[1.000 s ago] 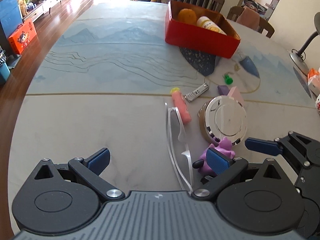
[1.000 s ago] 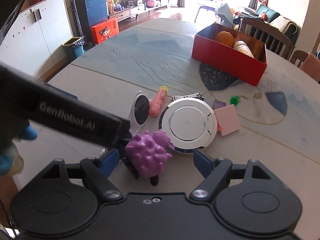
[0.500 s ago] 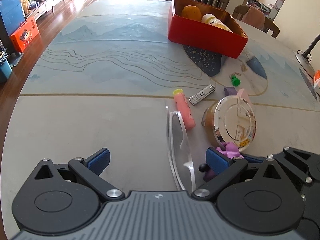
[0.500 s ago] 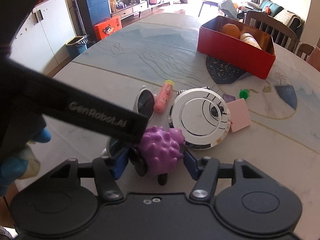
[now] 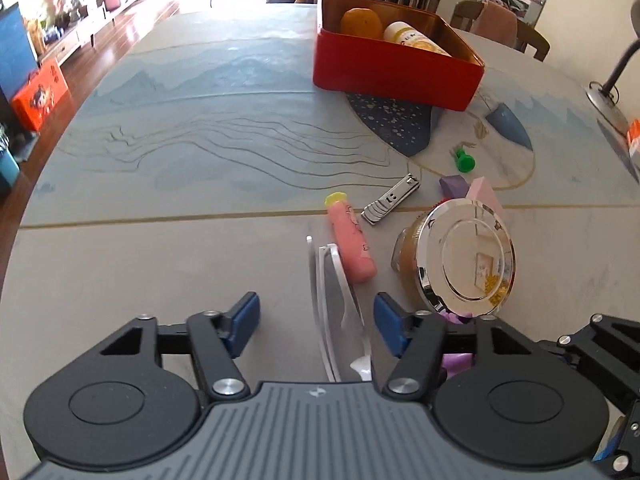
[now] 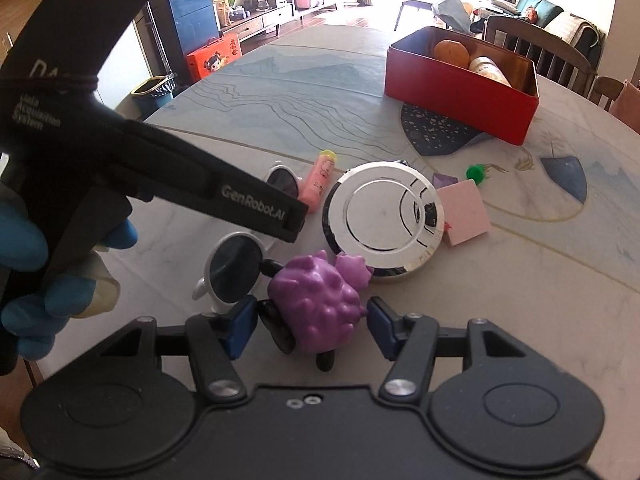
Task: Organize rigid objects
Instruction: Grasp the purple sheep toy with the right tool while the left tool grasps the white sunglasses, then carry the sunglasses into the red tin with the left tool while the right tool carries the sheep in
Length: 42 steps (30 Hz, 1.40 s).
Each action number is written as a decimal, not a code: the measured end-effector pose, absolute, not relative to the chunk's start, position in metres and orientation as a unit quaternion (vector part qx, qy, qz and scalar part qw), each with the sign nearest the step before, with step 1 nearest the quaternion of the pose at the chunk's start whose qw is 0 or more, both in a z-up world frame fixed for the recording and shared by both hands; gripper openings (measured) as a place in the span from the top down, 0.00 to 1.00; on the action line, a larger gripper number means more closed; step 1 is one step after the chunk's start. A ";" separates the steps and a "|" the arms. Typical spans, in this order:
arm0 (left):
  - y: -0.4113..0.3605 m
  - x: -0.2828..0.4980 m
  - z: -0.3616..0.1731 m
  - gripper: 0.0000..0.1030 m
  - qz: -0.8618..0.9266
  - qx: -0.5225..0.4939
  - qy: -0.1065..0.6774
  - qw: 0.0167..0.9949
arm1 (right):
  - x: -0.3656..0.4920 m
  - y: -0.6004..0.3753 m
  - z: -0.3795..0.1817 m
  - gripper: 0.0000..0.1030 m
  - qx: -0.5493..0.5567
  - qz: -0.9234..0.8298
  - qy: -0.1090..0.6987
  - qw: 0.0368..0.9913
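White-framed sunglasses (image 5: 340,272) lie on the table between the fingers of my left gripper (image 5: 316,322). Its jaws are closing: the right pad is close to the frame, the left pad stands well clear. A purple spiky toy (image 6: 316,300) with black feet sits between the pads of my right gripper (image 6: 310,324), which is shut on it. The left gripper's black housing (image 6: 180,176) crosses the right wrist view above the sunglasses (image 6: 236,272). A red tin (image 5: 392,76) at the far side holds an orange (image 5: 360,22) and a bottle (image 5: 416,40).
A jar with a silver lid (image 5: 466,260) stands right behind the toy. Around it lie a pink tube (image 5: 352,240), a nail clipper (image 5: 390,200), a green pin (image 5: 464,162), a pink block (image 5: 484,196) and a purple block (image 5: 454,184). A blue-gloved hand (image 6: 24,248) holds the left gripper.
My left jaws have narrowed from wide to about half around the sunglasses, and that gripper has come forward. My right jaws have closed onto the purple toy.
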State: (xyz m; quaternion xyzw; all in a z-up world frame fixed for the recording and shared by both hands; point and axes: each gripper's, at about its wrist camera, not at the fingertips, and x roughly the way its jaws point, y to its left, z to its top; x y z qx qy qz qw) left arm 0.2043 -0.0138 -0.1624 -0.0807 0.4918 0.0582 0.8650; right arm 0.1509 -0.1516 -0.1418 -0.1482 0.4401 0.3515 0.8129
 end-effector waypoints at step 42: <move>0.035 0.215 -0.052 0.80 0.063 -0.121 0.397 0.908 | 0.226 -0.169 -0.045 0.43 -0.154 0.319 0.347 0.868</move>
